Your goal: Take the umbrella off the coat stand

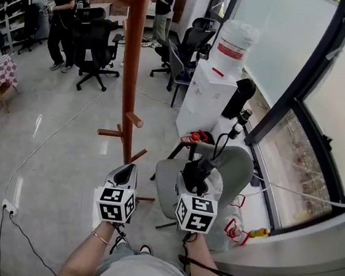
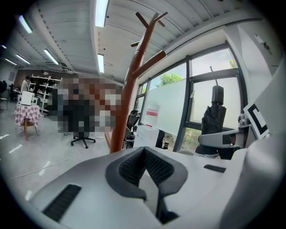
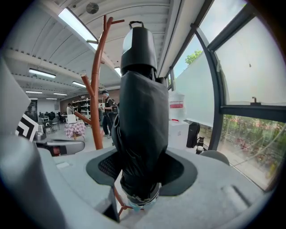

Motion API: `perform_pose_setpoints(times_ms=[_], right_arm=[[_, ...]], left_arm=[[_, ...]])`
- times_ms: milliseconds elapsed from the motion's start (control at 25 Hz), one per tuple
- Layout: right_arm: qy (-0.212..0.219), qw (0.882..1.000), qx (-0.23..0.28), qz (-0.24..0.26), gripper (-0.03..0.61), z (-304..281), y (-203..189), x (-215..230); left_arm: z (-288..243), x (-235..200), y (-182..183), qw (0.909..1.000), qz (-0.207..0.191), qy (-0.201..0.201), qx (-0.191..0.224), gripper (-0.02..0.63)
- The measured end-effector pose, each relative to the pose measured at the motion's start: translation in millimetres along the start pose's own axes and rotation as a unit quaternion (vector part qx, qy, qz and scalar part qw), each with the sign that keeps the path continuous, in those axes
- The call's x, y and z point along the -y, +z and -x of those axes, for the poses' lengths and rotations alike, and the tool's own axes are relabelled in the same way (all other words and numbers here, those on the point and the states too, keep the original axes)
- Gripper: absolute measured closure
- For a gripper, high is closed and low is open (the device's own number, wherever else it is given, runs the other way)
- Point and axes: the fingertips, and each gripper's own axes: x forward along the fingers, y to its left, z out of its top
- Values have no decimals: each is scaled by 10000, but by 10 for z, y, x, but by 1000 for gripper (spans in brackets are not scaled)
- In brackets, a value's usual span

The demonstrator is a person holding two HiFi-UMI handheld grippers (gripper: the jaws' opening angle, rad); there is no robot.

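Note:
The brown wooden coat stand (image 1: 132, 68) rises from the floor just ahead of both grippers, its pegs bare in the head view. It also shows as the coat stand (image 2: 129, 103) and the coat stand (image 3: 95, 103). The folded black umbrella (image 3: 140, 125) stands upright in my right gripper (image 3: 140, 174), whose jaws are shut on its lower part, clear of the stand. In the head view the umbrella (image 1: 194, 173) sticks out of the right gripper (image 1: 195, 179). The umbrella (image 2: 217, 120) is also seen from the left. My left gripper (image 2: 144, 167) is shut and holds nothing; it hangs beside the right one as the left gripper (image 1: 125, 175).
A grey chair (image 1: 234, 166) stands under the right gripper, with a white cabinet (image 1: 205, 95) and bucket (image 1: 235, 45) beyond it. The window wall (image 1: 311, 119) runs along the right. Office chairs (image 1: 95, 51) and people (image 1: 62, 16) stand at the back. A cable (image 1: 25, 235) crosses the floor.

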Motion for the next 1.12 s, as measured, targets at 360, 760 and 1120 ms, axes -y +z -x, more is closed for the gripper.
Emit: perform_pose_setpoints(times_ms=[360, 760, 1120], right_arm=[[-684, 9967, -43, -430, 354, 257, -242, 547], [-914, 9937, -142, -626, 354, 352, -408, 784], [-987, 9942, -219, -373, 354, 317, -382, 756]], left_arm=[[-274, 410, -41, 9978, -332, -534, -202, 609], [-385, 619, -91, 9955, -521, -738, -300, 609], [-386, 564, -69, 9959, -489, -703, -289, 609]])
